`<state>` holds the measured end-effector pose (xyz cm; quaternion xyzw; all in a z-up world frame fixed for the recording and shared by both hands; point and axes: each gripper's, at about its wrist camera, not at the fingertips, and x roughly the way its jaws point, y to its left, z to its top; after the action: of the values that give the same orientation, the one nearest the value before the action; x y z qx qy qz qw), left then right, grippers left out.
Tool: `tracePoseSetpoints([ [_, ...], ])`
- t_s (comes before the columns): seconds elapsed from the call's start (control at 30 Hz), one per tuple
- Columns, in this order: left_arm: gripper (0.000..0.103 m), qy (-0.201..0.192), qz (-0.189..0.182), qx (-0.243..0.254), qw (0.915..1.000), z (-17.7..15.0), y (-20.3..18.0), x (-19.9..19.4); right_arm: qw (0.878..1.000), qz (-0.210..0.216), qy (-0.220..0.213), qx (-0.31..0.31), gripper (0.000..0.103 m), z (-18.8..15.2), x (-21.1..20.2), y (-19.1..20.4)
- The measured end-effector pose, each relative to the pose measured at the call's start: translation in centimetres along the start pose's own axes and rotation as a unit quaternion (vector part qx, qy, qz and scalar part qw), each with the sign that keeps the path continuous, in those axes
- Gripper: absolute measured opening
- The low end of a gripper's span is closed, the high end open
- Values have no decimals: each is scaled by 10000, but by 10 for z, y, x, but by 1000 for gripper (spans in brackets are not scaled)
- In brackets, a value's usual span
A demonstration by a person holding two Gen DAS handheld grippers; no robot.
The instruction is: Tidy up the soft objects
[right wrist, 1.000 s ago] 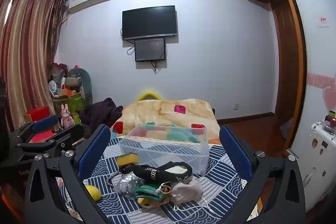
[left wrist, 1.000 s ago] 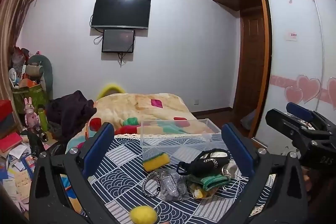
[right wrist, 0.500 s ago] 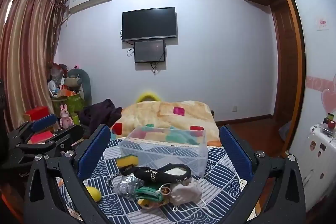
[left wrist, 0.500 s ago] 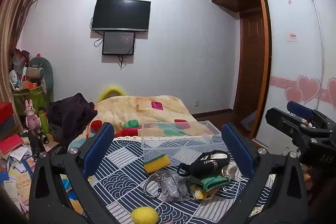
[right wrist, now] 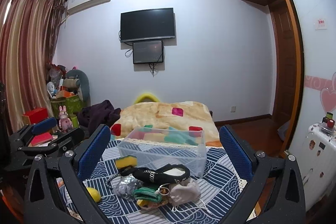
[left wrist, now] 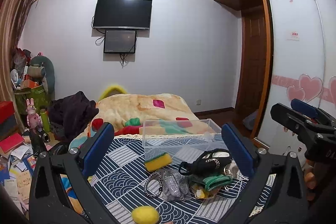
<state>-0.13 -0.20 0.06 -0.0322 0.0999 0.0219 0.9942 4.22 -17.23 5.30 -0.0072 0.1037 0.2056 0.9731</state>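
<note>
Both grippers held above the near edge of a surface covered with a blue-and-white patterned cloth, cameras facing the pile of soft items. Left gripper: jaws spread wide, nothing between them. Right gripper: jaws spread wide too, holding nothing. In the left view the right gripper shows at the far right edge; in the right view the left gripper shows at the far left, level with it, well apart.

Clear plastic bin sits open-topped on the cloth behind the pile; it looks empty, but I cannot tell for sure through the walls. Yellow-green sponge touches the bin's front left corner. Black pouch with a studded strap lies in front of the bin, on top of the heap. Below it: silver glittery pouch, black-and-white braided band just left of that, green knitted item to the right, grey drawstring bag with white cord trailing toward the near edge. Yellow fuzzy ball sits alone near the front edge, apart from the heap.

Behind: bed with an orange blanket, 2 dark screens on the wall, clutter on the floor at left.
</note>
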Motion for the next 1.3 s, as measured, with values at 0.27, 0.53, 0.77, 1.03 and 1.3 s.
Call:
tracePoseSetpoints([
  [0.27, 103, -25, 14, 2, 10000, 1, 1, -1, 10000, 11, 6, 6, 103, 0, -1, 0],
  [0.53, 103, -65, 9, 51, 10000, 2, -3, -5, 10000, 17, -11, -8, 103, 1, -3, 1],
  [0.77, 103, -99, 75, 91, 9999, 4, -4, -7, 10000, 28, -20, -4, 103, 1, -3, 2],
  [1.03, 103, -120, 80, 106, 9998, 6, -4, -9, 10000, 15, -24, -9, 103, 1, -3, 2],
  [1.3, 103, -121, 83, 103, 9998, 6, -5, -9, 10000, 22, -38, -17, 103, 2, -4, 3],
])
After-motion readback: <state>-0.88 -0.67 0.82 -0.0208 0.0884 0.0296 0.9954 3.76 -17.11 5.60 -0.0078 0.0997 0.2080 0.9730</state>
